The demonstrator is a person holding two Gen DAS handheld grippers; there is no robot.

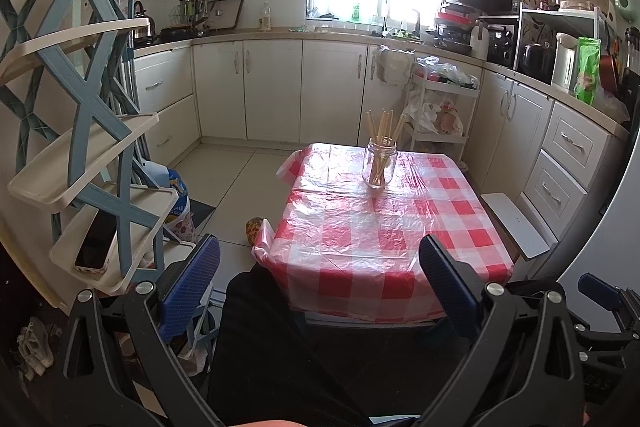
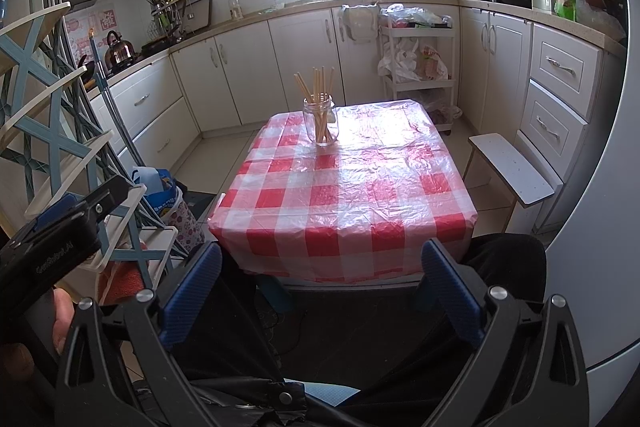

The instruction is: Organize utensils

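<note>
Your left hand-held gripper (image 1: pixel 320 283) and right hand-held gripper (image 2: pixel 320 279) hover spread and empty, short of the tabletop (image 2: pixel 360 187). Both face the chopsticks jar (image 2: pixel 321 123).

A clear, glossy glass jar (image 2: pixel 320 121) holds pale wooden chopsticks (image 2: pixel 316 83). The table (image 2: pixel 344 187) wears a shiny, crinkled red-and-white checked plastic cover. The left gripper (image 1: pixel 320 267) has matt blue ribbed finger pads (image 1: pixel 188 291) on black plastic arms.
</note>
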